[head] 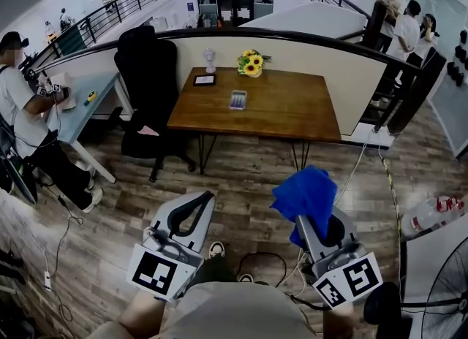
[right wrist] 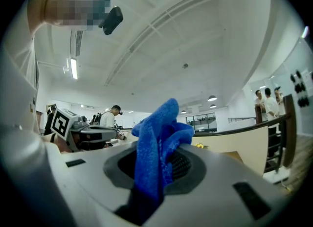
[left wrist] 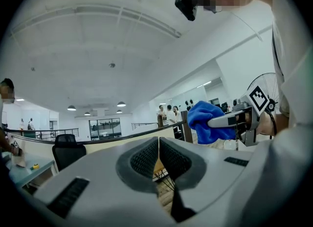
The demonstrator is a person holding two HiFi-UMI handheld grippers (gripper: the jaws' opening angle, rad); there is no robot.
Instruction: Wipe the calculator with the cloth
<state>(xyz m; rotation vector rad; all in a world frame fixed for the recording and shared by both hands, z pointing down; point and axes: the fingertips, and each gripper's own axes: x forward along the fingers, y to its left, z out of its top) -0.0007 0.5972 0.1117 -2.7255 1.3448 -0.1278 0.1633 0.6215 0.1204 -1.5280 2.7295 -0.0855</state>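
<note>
**While the right claw (head: 313, 217) is gripping the cloth (head: 307, 193), the calculator (head: 238, 100) is lying well ahead**

Because the worktop (head: 292, 115) is sitting far ahead of both claws, no wiping is happening yet. The right claw is clamping the cloth, a loose tuft standing past its tips. The left claw (head: 207, 197) is pressed together on nothing. Doing this well is calling for carrying the cloth forward, laying the tuft flat on the calculator's face, and steadying it with the empty claw.
</note>
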